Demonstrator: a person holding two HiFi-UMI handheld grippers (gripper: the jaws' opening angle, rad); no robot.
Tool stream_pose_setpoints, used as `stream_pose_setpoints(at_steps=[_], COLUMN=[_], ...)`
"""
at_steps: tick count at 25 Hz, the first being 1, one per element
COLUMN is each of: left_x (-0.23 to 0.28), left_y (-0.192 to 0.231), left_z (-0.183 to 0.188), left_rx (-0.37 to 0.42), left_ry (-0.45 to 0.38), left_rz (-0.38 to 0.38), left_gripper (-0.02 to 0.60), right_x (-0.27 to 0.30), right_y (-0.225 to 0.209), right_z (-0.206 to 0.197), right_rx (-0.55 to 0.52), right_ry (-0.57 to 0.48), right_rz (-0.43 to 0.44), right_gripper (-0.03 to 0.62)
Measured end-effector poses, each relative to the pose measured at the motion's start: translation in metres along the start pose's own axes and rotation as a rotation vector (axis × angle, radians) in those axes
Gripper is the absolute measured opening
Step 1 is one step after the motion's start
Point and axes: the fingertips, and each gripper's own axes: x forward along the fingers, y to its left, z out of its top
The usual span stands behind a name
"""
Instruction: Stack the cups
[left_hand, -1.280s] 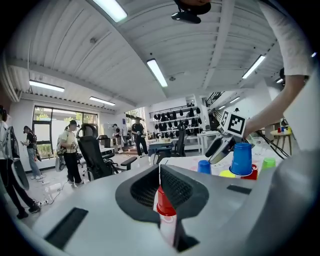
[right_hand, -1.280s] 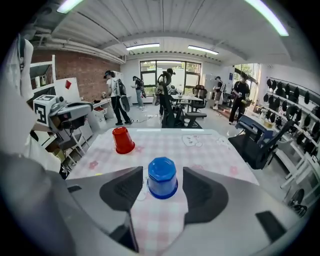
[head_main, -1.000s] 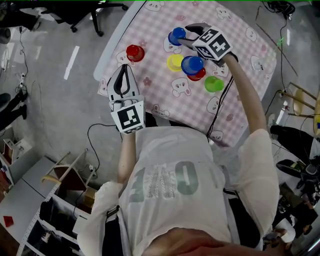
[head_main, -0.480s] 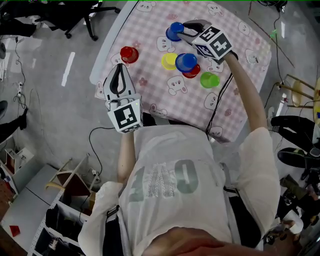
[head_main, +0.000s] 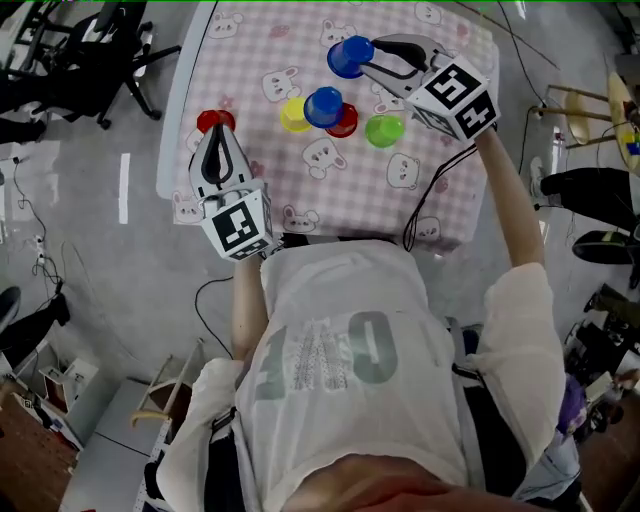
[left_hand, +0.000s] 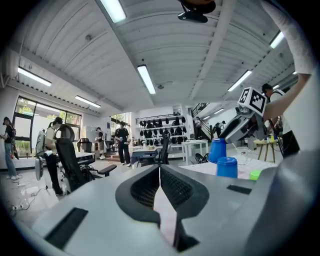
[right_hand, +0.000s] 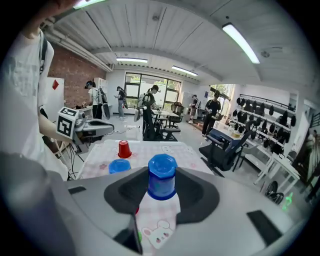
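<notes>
Six cups are showing on my feed, and I am watching the right gripper (head_main: 368, 58) holding one of them, a blue cup (head_main: 349, 56), upside down and clear of the bench (head_main: 350, 195) near its far side. Its jaws have just been closing, and in the right gripper view they are standing partly apart with that cup pinched between them. Nearer me, a second blue cup (head_main: 323, 106) is sitting just beside the held one; it seems to be resting on a red cup (head_main: 343, 124) whose edge is peeking out from under it. A yellow cup (head_main: 294, 113) is standing just to its left and a green cup (head_main: 384, 129) just to its right, all on the pink checked cloth with its bunny prints. The left gripper (head_main: 218, 140) is hanging at the bench's left edge, its jaws pressing together on nothing, its tip pointing at a lone red cup (head_main: 213, 121) just beyond it.
</notes>
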Motion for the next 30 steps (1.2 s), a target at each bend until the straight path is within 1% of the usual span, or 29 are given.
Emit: stream_pose_setpoints(at_steps=[5, 10, 16, 24, 26, 27, 30], left_x=[0.007, 0.007, 0.003, 0.003, 0.003, 0.004, 0.004], left_y=[-0.022, -0.034, -0.031, -0.023, -0.022, -0.021, -0.02], left_z=[0.008, 0.007, 0.006, 0.001, -0.001, -0.001, 0.0], left_rx=[0.004, 0.012, 0.016, 0.012, 0.01, 0.009, 0.008], left_ry=[-0.017, -0.019, -0.01, 0.0, 0.003, 0.003, 0.001], left_rz=[-0.069, -0.106, -0.112, -0.101, -0.104, -0.105, -0.108], left_gripper=[0.028, 0.028, 0.028, 0.028, 0.028, 0.028, 0.028], right_x=[-0.046, -0.057, -0.05, -0.046, -0.044, -0.043, -0.043], right_y=[0.019, 0.042, 0.065, 0.068, 0.069, 0.071, 0.073], right_z=[-0.025, -0.052, -0.069, -0.07, -0.071, -0.071, -0.066], right_rx=[0.067, 0.122, 0.159, 0.19, 0.197, 0.199, 0.204], right_ry=[0.018, 0.051, 0.086, 0.085, 0.086, 0.087, 0.076], right_rz=[-0.034, -0.024, 0.014, 0.022, 0.03, 0.038, 0.046], right_gripper=[0.173, 0.173, 0.173, 0.177, 0.19, 0.212, 0.218])
